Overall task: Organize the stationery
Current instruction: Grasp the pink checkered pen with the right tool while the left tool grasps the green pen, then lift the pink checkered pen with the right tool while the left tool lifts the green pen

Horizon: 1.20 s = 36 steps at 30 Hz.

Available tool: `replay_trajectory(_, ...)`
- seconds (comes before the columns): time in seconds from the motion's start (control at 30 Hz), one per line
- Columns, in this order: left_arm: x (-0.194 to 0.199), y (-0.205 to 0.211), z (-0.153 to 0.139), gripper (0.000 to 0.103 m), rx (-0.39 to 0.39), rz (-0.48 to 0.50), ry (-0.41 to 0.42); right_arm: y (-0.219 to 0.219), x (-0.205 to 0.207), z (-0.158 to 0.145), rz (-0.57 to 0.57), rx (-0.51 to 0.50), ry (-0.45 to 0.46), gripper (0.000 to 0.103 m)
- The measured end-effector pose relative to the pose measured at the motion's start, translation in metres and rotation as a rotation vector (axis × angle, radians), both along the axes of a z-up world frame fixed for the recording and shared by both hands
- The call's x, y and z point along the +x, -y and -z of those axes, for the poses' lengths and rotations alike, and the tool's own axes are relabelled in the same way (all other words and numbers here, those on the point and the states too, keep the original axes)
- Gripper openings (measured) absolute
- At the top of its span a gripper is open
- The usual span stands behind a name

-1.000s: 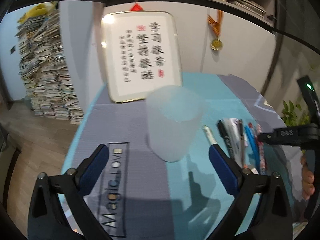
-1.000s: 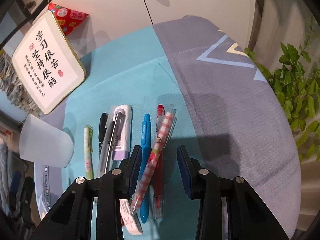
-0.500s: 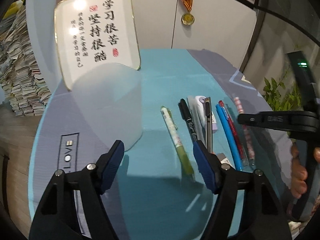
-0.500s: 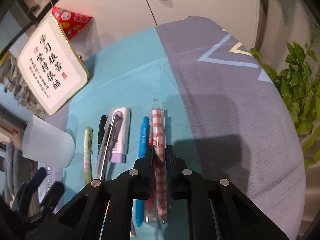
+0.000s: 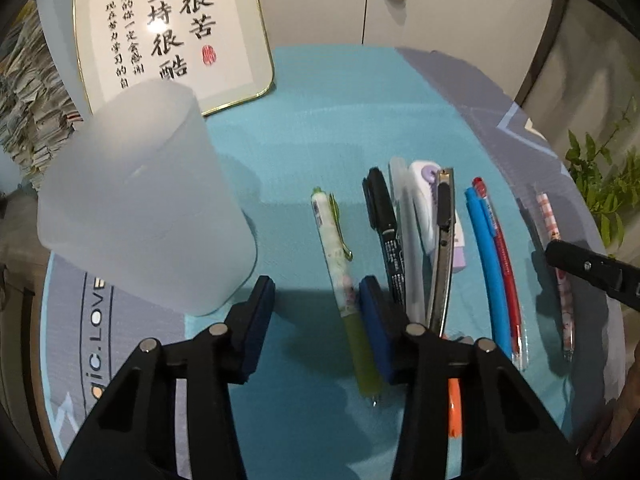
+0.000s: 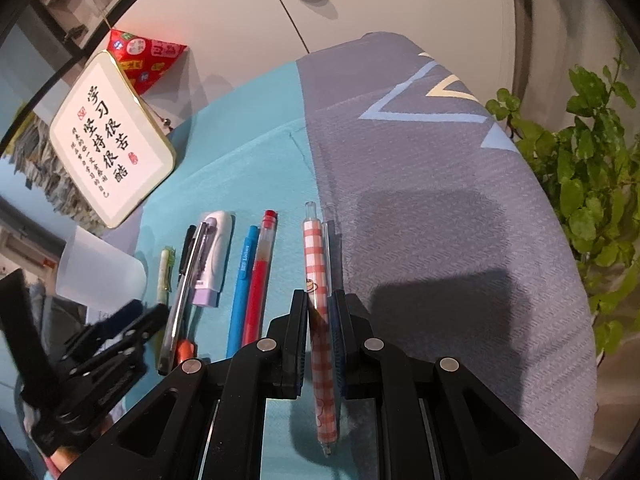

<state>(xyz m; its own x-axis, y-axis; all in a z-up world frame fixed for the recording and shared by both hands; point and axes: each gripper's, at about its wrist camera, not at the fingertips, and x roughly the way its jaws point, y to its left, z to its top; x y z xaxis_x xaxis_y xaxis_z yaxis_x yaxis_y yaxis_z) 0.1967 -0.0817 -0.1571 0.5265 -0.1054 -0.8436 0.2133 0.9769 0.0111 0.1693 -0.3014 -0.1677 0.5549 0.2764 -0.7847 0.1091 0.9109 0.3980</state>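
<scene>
A frosted cup [image 5: 144,208] stands at the left of the teal cloth. Right of it lies a row of pens. My left gripper [image 5: 316,312] hangs low over the green floral pen [image 5: 340,276] and its jaws are closing. The pen lies between them, close to the right pad, and the left pad is well clear of it. My right gripper [image 6: 320,308] is shut on the red-checked pen [image 6: 316,264], which sits apart from the row, to the right of the red pen [image 6: 262,264]. The left wrist view shows the same checked pen [image 5: 550,224] under the right gripper [image 5: 592,268].
Also in the row: a black marker [image 5: 384,220], a lilac correction tape [image 5: 424,204], a utility knife [image 5: 442,240] and a blue pen [image 5: 486,256]. A framed calligraphy board [image 5: 172,28] leans at the back left. A potted plant [image 6: 588,184] stands beyond the table's right edge.
My left gripper has swung right from the cup down to the green pen, its jaws narrowing. My right gripper has shut on the checked pen and drawn it right, away from the red pen.
</scene>
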Motion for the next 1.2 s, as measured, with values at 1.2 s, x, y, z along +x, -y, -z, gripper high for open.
replay_trajectory(1.2,-0.036,-0.008,0.003,0.032,0.015,0.149,-0.054,-0.03,0.011,-0.001,-0.04,-0.236,-0.081,0.029)
